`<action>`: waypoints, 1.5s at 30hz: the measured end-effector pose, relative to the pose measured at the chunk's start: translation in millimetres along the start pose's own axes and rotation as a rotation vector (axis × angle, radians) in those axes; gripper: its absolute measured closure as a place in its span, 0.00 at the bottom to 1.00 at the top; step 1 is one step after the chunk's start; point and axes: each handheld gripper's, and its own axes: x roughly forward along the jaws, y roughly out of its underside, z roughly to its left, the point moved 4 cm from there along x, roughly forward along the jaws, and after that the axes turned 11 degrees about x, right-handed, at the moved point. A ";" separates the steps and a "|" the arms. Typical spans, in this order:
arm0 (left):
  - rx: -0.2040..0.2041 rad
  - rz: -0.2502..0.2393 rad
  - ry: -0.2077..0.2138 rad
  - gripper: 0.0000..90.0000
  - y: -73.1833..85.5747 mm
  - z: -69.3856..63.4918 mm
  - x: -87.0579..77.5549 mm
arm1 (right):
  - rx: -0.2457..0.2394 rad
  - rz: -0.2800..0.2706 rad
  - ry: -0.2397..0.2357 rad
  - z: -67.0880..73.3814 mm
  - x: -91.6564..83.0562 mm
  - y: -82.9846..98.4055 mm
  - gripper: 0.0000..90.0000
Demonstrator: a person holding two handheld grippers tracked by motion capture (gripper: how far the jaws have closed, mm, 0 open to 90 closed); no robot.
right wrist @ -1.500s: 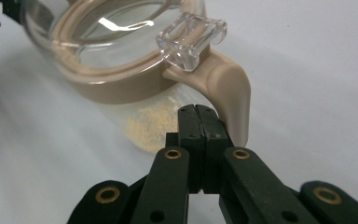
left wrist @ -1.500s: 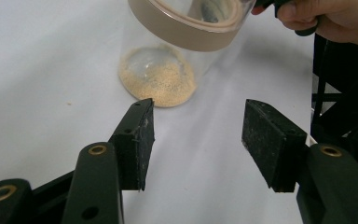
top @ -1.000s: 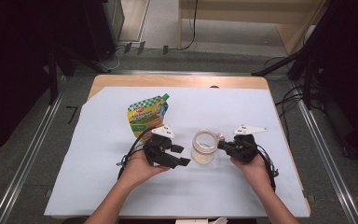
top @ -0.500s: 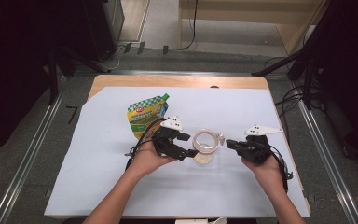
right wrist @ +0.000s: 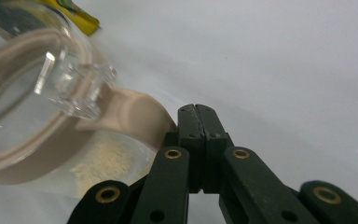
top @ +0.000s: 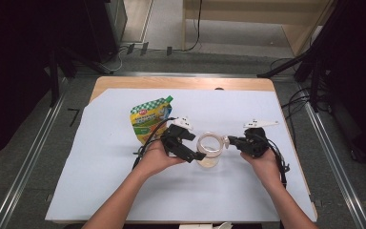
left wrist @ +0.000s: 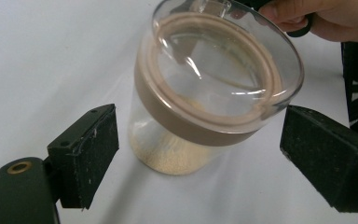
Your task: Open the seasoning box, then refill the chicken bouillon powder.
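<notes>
A clear glass jar (top: 208, 149) with a little beige powder in its bottom stands mid-table. Its glass lid (left wrist: 223, 70), ringed by a beige seal, sits on top and looks slightly tilted. My left gripper (top: 199, 147) is open, and its jaws have just been opening. In the left gripper view (left wrist: 205, 156) the jar stands between the two pads, and neither pad touches the glass. My right gripper (top: 229, 141) is shut on nothing. In the right gripper view its tip (right wrist: 196, 112) lies right beside the seal's beige tab (right wrist: 135, 112).
A yellow-green pouch (top: 150, 119) lies flat behind and left of the jar. A white sheet (top: 100, 191) covers the wooden table (top: 181, 83), with open room at the front and far left. The sheet's right edge is near my right forearm.
My left gripper has slid right up to the jar and its jaws have spread wider around it. My right gripper has drifted slightly to the right. The jar has stayed put.
</notes>
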 end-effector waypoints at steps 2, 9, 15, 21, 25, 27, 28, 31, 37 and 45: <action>0.017 0.001 0.001 0.13 -1.8 -0.8 3.6 | 0.003 0.003 0.000 -1.2 1.5 1.1 1.00; 0.044 -0.002 -0.010 0.13 -5.6 -4.4 16.6 | 0.002 0.006 0.002 -2.1 3.0 2.9 1.00; 0.099 0.001 -0.060 0.12 -7.6 -7.5 21.1 | 0.012 0.011 0.004 -2.3 4.1 3.9 1.00; 0.114 -0.002 -0.081 0.12 -8.3 -8.8 22.9 | 0.015 0.012 0.001 -3.3 4.7 5.0 1.00; 0.133 -0.007 -0.106 0.11 -10.9 -10.4 23.7 | 0.018 0.011 0.002 -2.6 3.9 5.5 1.00; 0.131 -0.009 -0.104 0.11 -11.0 -9.7 23.6 | 0.017 0.010 0.002 -2.6 4.0 5.4 1.00; 0.129 -0.009 -0.103 0.11 -11.1 -9.7 23.6 | 0.016 0.008 0.001 -2.9 4.2 5.3 1.00; 0.123 -0.007 -0.104 0.11 -11.4 -9.8 23.6 | 0.016 0.007 0.002 -2.8 4.2 5.4 1.00; 0.118 -0.003 -0.105 0.11 -12.1 -10.5 23.6 | 0.022 0.007 0.002 -2.4 4.0 5.7 1.00; 0.121 0.009 -0.118 0.11 -14.4 -11.5 23.1 | 0.019 0.007 0.003 -2.6 3.9 5.9 1.00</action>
